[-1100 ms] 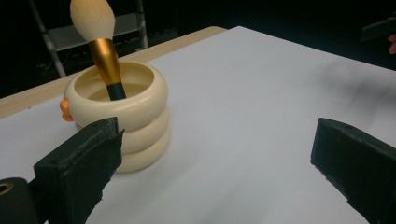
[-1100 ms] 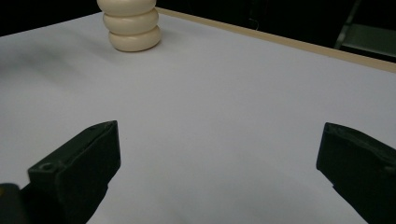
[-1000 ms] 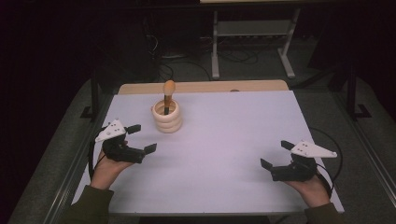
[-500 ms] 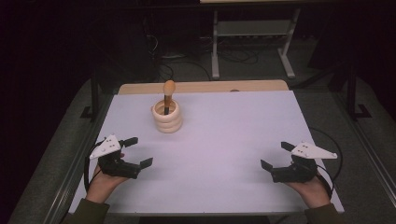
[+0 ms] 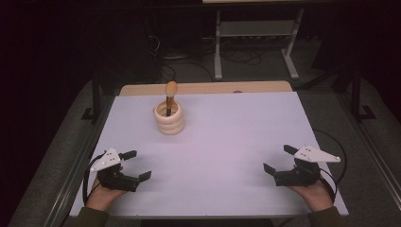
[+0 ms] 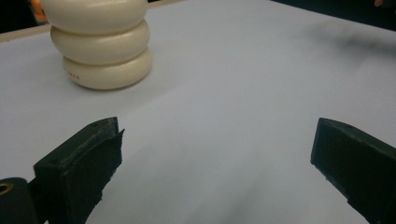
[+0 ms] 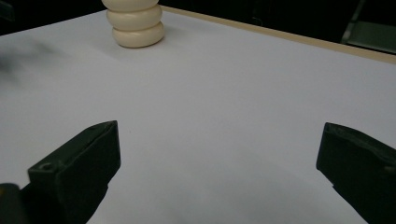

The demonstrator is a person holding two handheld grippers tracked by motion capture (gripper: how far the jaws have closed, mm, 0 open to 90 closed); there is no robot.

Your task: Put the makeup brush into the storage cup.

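The ring stack [image 5: 169,119], three cream rings piled on a post with an orange-brown knob on top, seems to be what any task here would turn on, though none is given to us. We see it standing upright on the far left part of the white table [image 5: 227,142], well apart from both grippers.

From the largest thing down: the table is bare apart from the stack, with a strip of wood showing along its far edge. In the left gripper view the stack [image 6: 100,44] sits up and to the left of the jaws, all three rings seated squarely on one another. In the right gripper view it [image 7: 135,23] lies far off at the top left.

The right gripper [image 5: 282,164] rests near the table's near right corner, jaws spread wide and holding nothing. The left gripper [image 5: 136,164] sits near the near left corner, jaws likewise wide and empty.

What has changed is on the left: over the last second that gripper has drawn back from a spot nearer the stack, toward the person and the table's near edge, while the right one has stayed where it was. We judge from this that the stack has been let go and left complete. Both hands now look parked, so either a piece of work has just ended or the next has not begun.
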